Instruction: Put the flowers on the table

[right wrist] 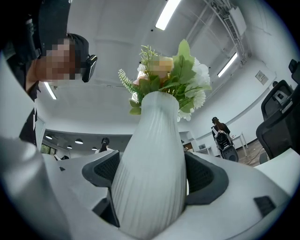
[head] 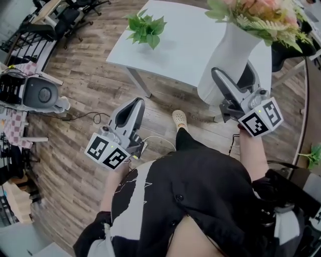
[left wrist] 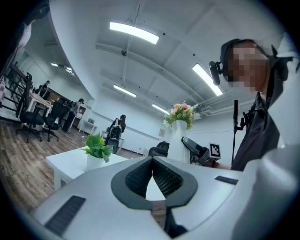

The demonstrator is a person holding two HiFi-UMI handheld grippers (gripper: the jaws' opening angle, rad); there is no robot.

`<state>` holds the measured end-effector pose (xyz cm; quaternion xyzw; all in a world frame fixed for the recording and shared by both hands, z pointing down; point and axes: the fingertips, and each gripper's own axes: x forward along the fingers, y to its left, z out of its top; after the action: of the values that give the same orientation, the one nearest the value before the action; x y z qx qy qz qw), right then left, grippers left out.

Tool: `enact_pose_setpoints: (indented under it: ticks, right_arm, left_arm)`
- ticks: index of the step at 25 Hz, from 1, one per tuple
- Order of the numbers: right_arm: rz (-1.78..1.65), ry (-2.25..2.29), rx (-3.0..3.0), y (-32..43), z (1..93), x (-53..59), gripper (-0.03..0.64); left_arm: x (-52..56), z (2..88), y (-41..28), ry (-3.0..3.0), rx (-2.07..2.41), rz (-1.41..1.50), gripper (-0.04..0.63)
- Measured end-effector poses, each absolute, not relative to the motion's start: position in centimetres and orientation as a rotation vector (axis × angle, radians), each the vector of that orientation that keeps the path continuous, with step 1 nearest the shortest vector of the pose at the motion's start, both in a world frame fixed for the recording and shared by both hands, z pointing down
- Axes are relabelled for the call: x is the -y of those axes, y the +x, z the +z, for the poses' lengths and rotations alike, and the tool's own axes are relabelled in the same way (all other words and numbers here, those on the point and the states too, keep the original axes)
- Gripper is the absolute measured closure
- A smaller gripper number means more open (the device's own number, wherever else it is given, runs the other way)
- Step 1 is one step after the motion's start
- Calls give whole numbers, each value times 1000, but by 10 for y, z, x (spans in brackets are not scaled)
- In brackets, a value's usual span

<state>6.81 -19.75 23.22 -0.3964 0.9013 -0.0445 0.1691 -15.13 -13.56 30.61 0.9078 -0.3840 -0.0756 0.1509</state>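
Note:
A tall white ribbed vase (head: 228,57) holds a bunch of pink and white flowers (head: 263,15) with green leaves. My right gripper (head: 236,78) is shut on the vase's lower body, and its pads (right wrist: 204,176) press both sides of the vase (right wrist: 150,164). The vase hangs in the air over the near right edge of the white table (head: 188,45). The flowers (right wrist: 168,79) rise above the jaws. My left gripper (head: 134,106) is lower and to the left, over the wooden floor, shut with nothing in it. Its tips (left wrist: 152,161) meet.
A small green plant (head: 146,27) in a white pot stands on the table's left part, also seen as the plant (left wrist: 98,147). A grey machine (head: 42,94) and office chairs (head: 60,17) stand at the left. A cable (head: 93,116) lies on the floor. The person's shoe (head: 179,118) is near the table.

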Motion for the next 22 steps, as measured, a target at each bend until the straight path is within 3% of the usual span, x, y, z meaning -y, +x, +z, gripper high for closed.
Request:
enact_pose_setpoints:
  ticks: [22]
  right_arm:
    - [-186,-1035,-2623,27,322,330,184]
  left_arm:
    - [264,368,-129,2599,1011,-289,584]
